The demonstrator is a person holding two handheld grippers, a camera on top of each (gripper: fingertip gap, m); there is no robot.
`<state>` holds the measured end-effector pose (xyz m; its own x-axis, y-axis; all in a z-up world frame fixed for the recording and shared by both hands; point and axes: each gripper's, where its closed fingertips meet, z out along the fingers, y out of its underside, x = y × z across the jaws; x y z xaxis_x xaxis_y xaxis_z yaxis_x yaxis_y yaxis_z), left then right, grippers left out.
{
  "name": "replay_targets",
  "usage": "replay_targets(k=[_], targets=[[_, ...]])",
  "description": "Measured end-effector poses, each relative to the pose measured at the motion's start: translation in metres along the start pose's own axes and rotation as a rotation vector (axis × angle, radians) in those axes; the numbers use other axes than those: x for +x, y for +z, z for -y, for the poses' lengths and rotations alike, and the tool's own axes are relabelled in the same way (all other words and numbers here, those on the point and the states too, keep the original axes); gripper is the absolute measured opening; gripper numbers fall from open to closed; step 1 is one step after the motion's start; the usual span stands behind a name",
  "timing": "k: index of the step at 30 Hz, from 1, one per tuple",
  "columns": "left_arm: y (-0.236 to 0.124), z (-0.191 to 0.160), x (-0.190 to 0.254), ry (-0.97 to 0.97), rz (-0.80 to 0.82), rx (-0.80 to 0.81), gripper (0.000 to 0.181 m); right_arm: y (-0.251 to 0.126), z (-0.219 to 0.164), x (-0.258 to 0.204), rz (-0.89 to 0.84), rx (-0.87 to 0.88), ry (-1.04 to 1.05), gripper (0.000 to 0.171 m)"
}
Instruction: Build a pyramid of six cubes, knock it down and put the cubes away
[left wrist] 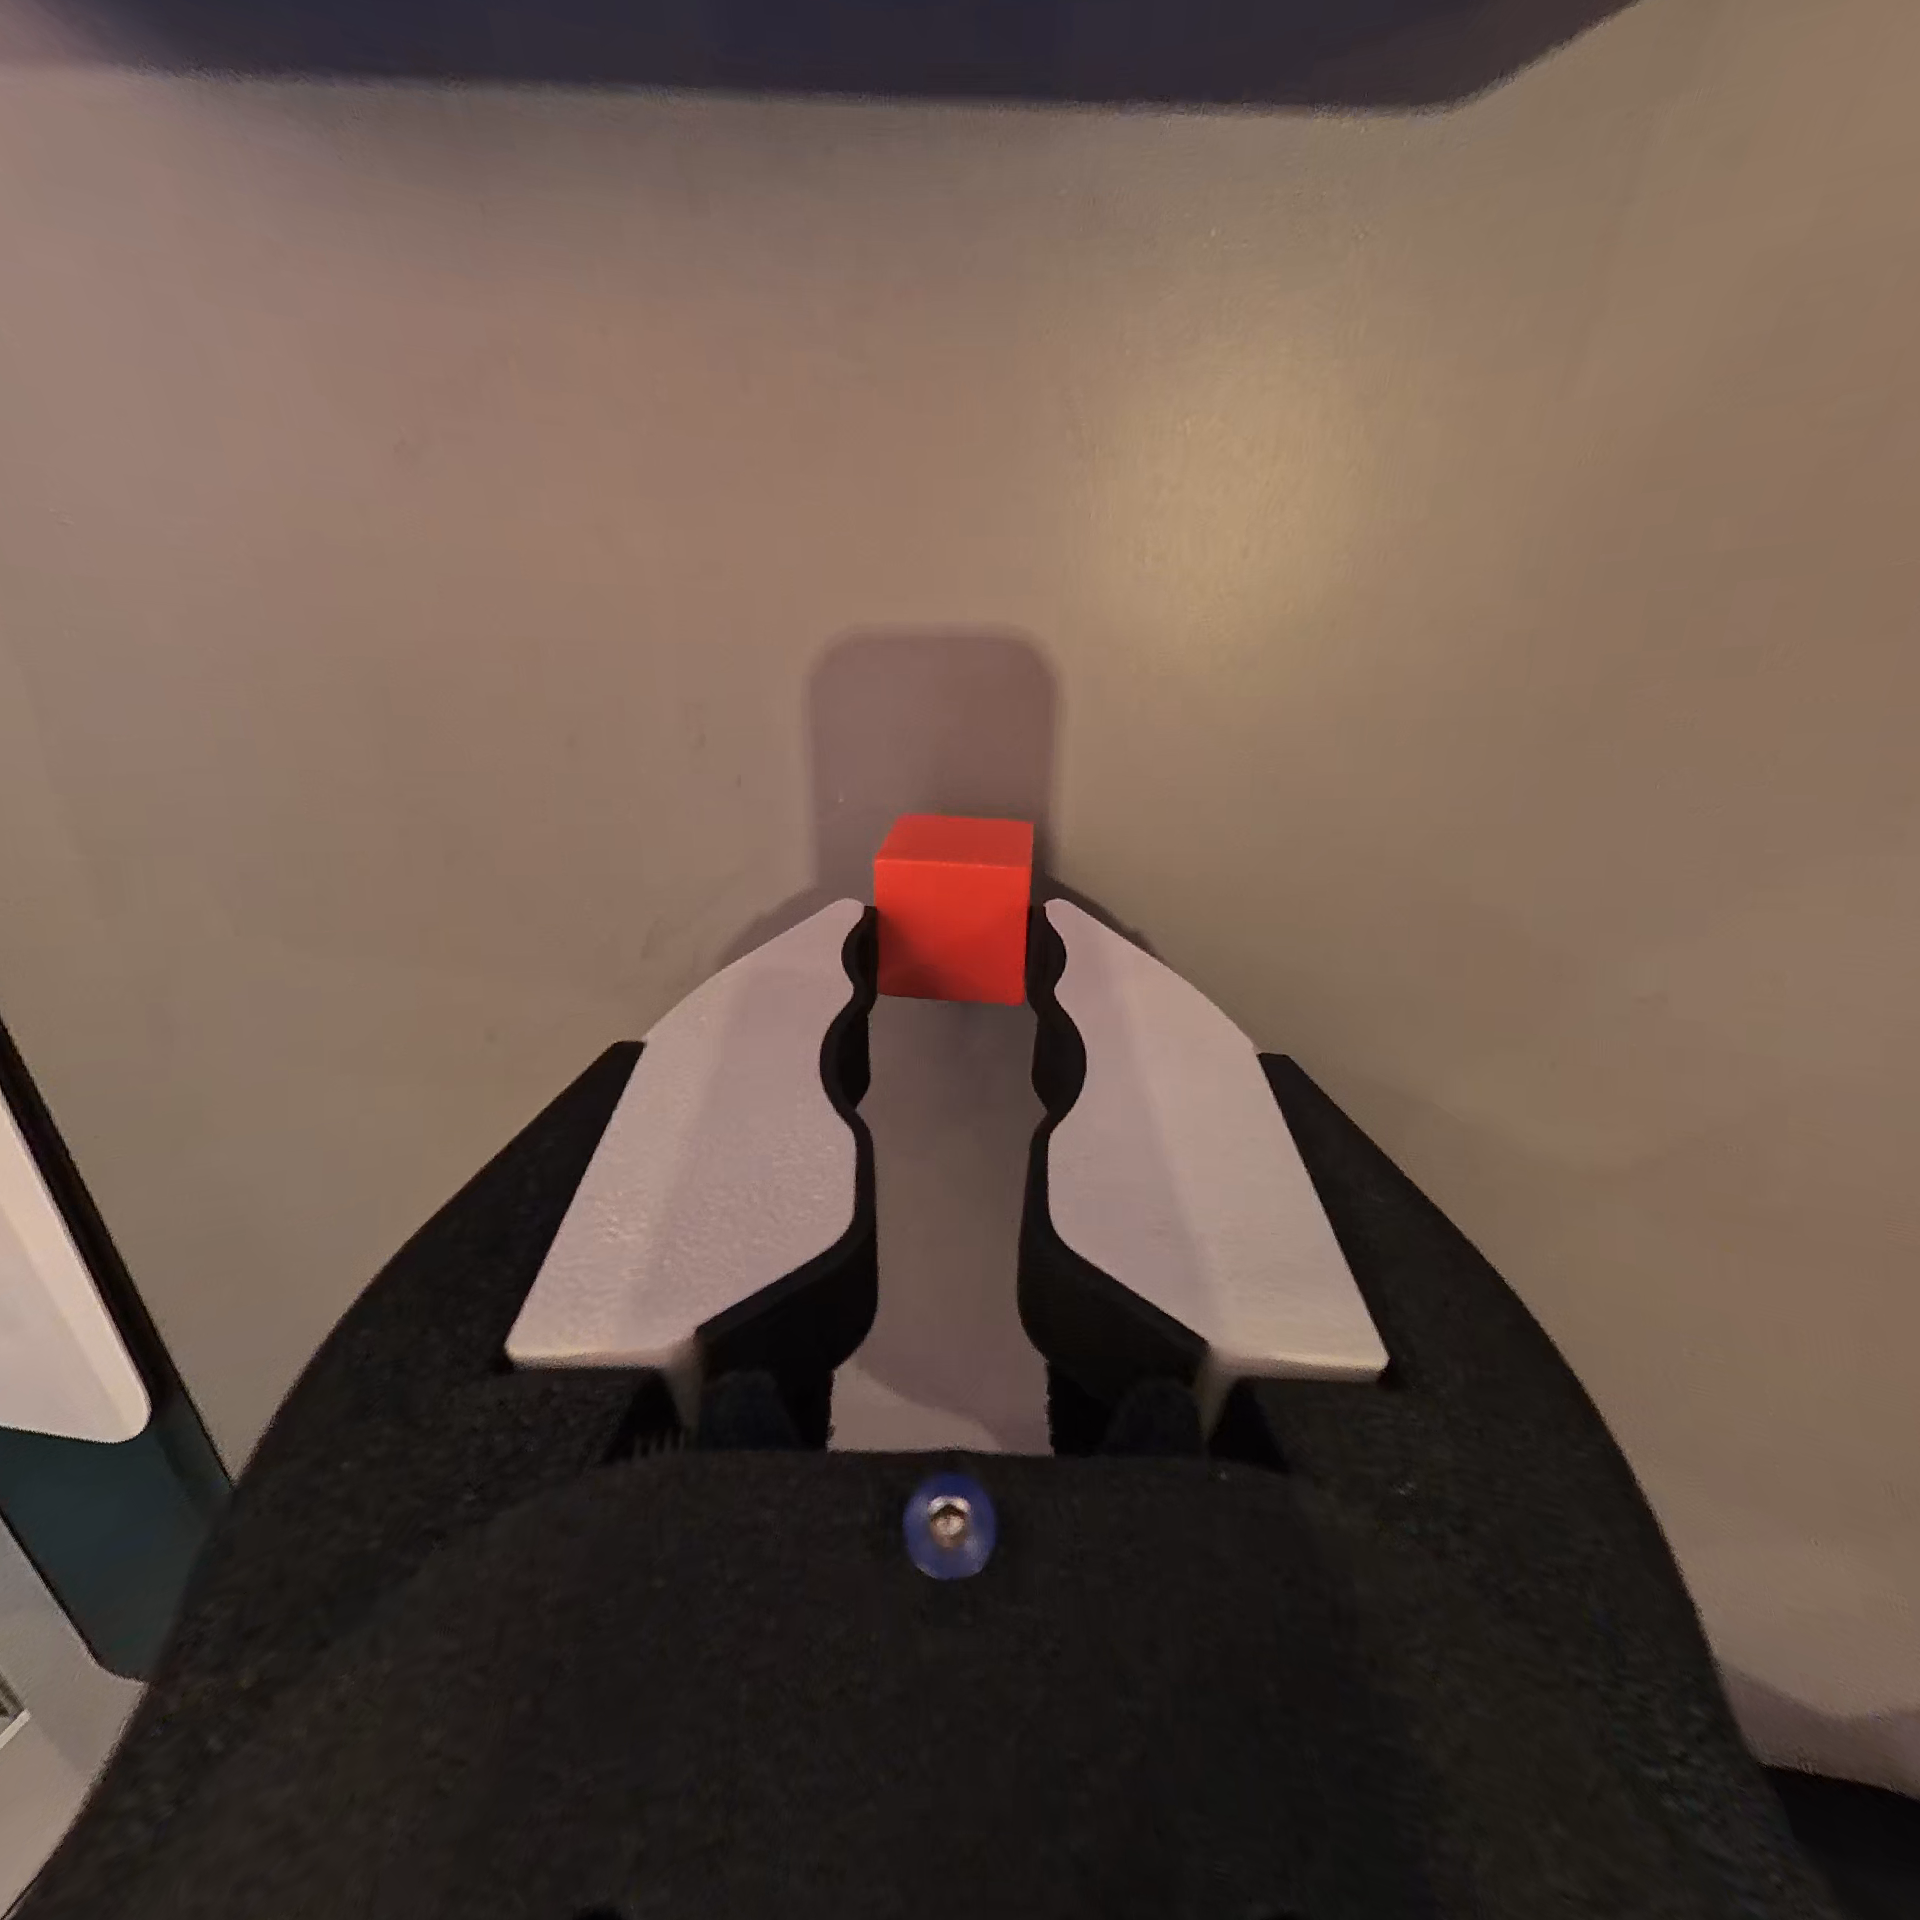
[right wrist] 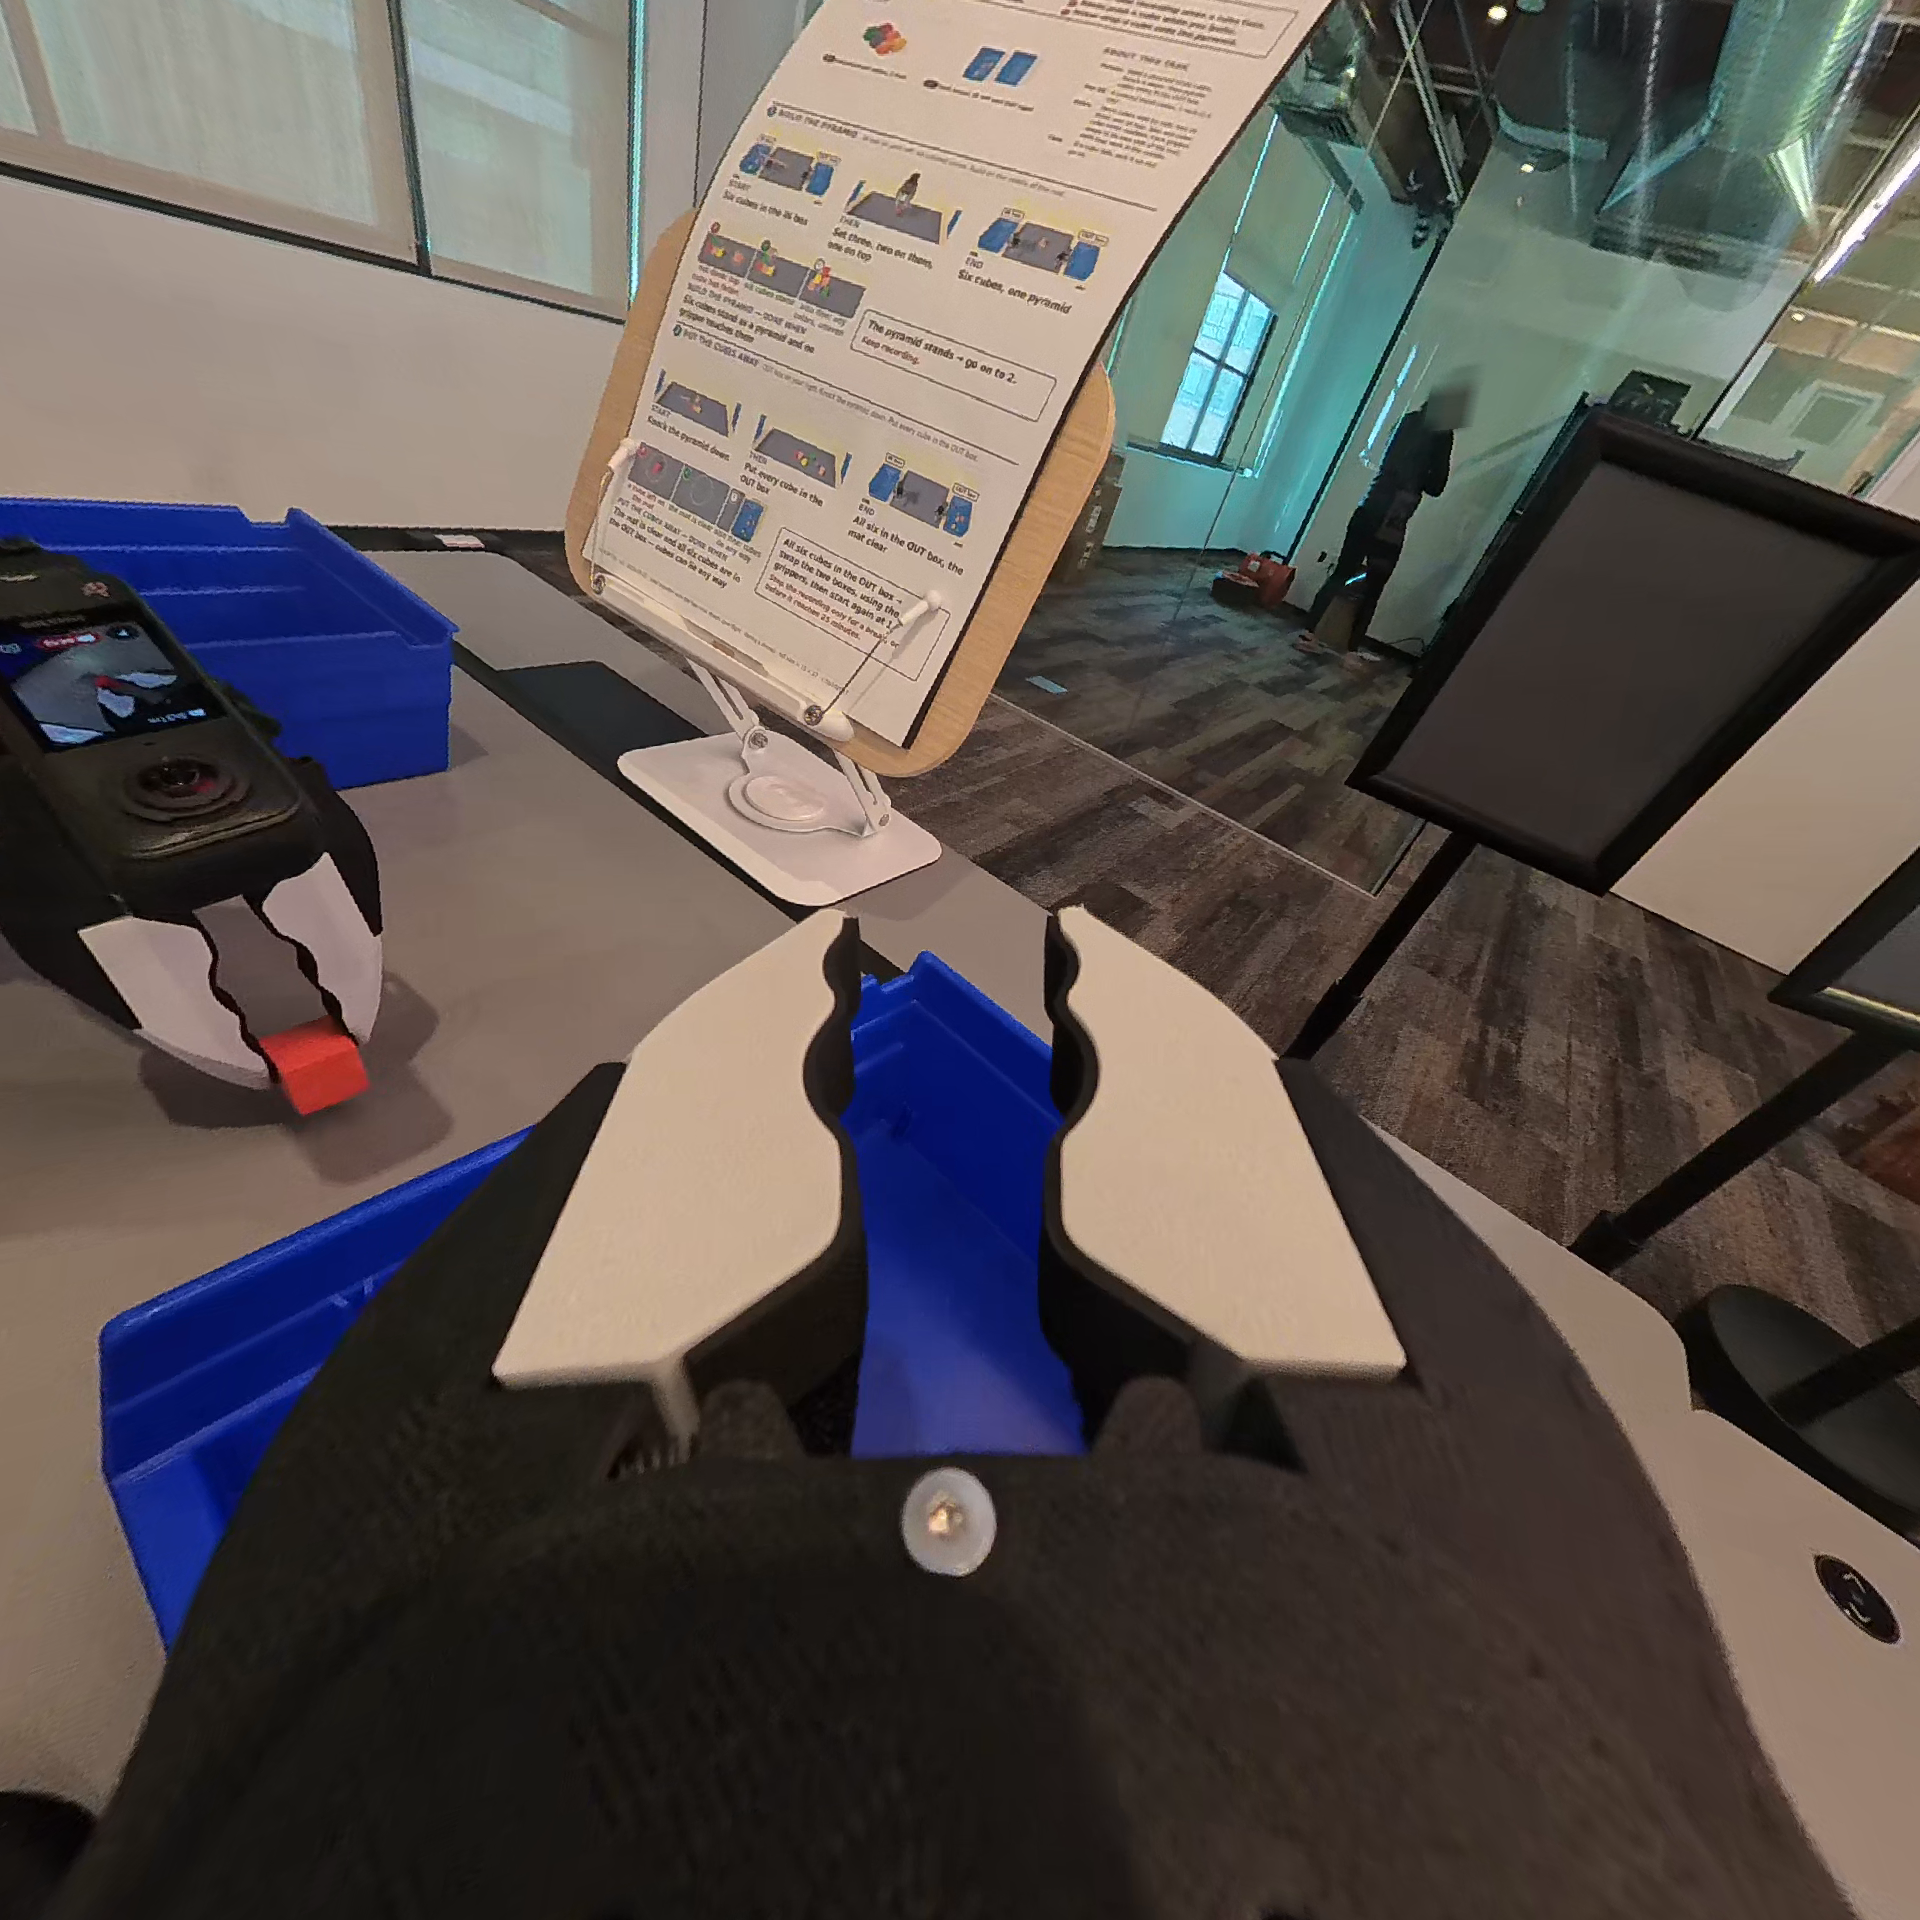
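Observation:
My left gripper (left wrist: 954, 920) is shut on a red cube (left wrist: 951, 914), pinched between its fingertips low over the grey mat (left wrist: 1351, 520). The right wrist view shows the same gripper (right wrist: 301, 1039) at the left, pointing down, with the red cube (right wrist: 317, 1070) at or just above the mat; I cannot tell if it touches. My right gripper (right wrist: 951, 935) is open and empty above the near blue bin (right wrist: 260, 1351). Its body hides most of the bin's inside. No other cubes show.
A second blue bin (right wrist: 312, 623) stands at the far left of the table. A tilted stand with a printed sheet (right wrist: 831, 416) sits at the table's far edge. Black framed signs on poles (right wrist: 1642, 644) stand on the floor to the right, beyond the table edge. The gap from one gripper's tips to the other's is roughly 35 centimetres.

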<state>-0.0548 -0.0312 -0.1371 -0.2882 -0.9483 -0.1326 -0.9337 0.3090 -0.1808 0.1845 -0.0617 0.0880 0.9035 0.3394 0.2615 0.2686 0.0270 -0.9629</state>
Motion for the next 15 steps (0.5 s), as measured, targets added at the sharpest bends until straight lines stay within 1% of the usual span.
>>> replay_targets(k=[15], targets=[[0.013, 0.000, 0.002, 0.009, -0.017, -0.024, 0.027, 0.005, -0.006, -0.002, 0.019, -0.023, 0.001, 0.035]])
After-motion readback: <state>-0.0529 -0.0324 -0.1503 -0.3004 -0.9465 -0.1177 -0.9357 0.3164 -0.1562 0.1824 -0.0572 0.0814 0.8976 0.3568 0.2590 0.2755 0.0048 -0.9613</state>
